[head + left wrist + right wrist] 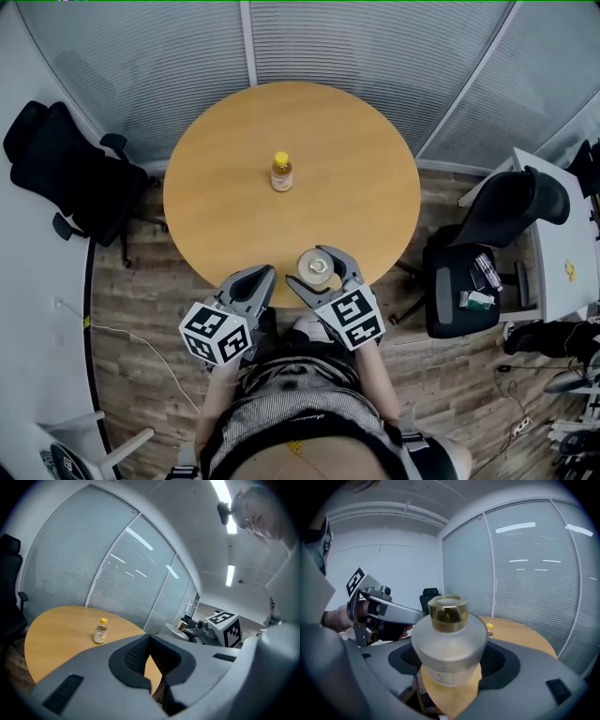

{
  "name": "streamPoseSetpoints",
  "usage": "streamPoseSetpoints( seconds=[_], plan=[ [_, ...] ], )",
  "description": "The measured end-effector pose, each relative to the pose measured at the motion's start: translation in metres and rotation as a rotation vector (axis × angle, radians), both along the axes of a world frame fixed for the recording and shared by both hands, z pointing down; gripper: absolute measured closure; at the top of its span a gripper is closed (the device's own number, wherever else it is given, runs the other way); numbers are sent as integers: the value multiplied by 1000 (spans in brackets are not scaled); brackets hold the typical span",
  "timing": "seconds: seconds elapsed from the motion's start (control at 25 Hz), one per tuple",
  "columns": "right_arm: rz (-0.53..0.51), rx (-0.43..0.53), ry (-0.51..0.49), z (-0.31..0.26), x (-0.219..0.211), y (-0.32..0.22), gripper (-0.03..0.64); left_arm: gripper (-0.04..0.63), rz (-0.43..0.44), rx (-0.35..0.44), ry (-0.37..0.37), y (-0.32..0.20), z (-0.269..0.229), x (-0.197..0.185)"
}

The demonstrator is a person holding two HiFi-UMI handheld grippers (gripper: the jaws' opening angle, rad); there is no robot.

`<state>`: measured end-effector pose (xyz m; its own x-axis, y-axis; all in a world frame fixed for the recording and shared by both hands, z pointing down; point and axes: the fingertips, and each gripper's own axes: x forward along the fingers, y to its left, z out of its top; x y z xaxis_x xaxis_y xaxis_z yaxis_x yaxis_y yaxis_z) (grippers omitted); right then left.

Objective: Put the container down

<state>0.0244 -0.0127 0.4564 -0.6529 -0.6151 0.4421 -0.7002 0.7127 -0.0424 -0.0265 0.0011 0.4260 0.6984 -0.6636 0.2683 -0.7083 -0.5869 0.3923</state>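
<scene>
A frosted round container with a gold cap sits between the jaws of my right gripper, which is shut on its body. In the head view the container and right gripper hang over the near edge of the round wooden table. The tabletop shows beneath the container, so it seems to be held clear of the wood. My left gripper is just to the left, at the table's edge, shut and empty.
A small bottle with a yellow cap stands upright near the table's middle, well beyond both grippers. A black office chair stands at the left and another at the right beside a white desk. Blinded glass walls curve behind.
</scene>
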Motion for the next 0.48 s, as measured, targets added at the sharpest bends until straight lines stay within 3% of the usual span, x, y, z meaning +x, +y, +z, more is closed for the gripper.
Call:
streamPoseSetpoints(
  seconds=[0.48],
  plan=[
    [60,-5,1,0,8,-18,272,575,74,13,-36,-26,1,11]
  ],
)
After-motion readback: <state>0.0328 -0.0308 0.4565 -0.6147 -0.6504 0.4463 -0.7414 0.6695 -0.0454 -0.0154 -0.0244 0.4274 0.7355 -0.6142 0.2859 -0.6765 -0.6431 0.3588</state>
